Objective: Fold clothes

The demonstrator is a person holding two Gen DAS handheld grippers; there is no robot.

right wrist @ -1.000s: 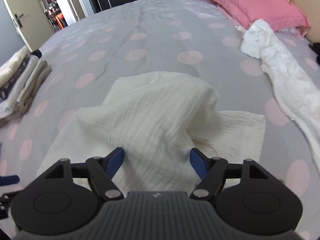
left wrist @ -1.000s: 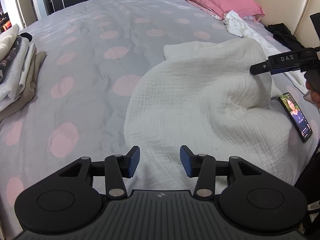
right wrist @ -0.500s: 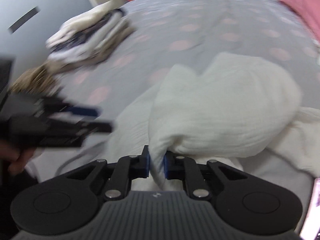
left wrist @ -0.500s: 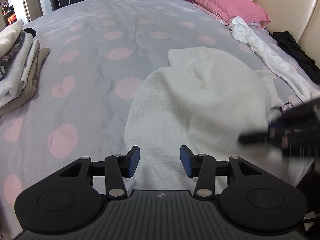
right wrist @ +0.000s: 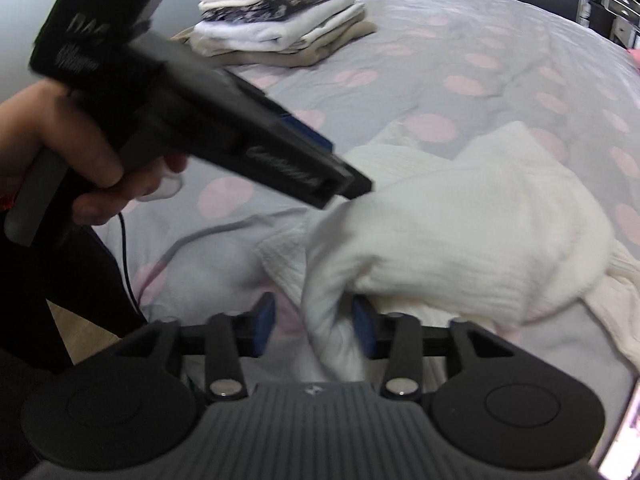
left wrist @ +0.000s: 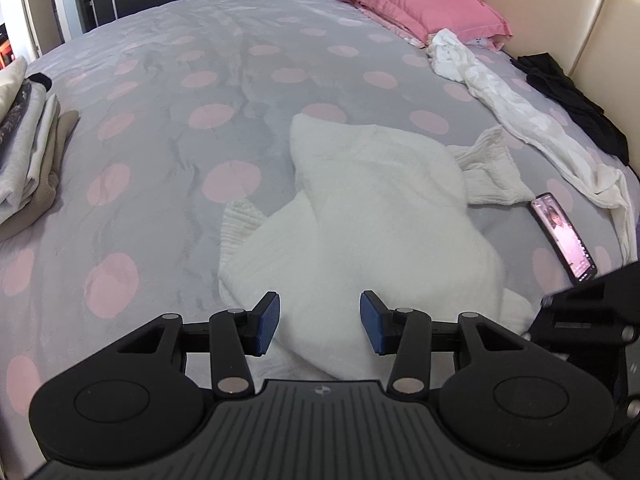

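The left gripper (left wrist: 319, 325) hovers, jaws spread and empty, over the cream garment (left wrist: 372, 216) bunched mid-bed (left wrist: 168, 128). The right gripper (right wrist: 313, 325) has just been opening; a fold lies between its jaws, seemingly unpinched through blur.

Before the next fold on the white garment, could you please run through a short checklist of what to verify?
1. Right gripper jaws have just been opening, cloth between them but not clamped: not ok.
2. Left gripper open, holding nothing: ok.
3. White garment flat: not ok, bunched.
4. Phone clear of garment: ok, beside it.
5. Folded stack undisturbed: ok.
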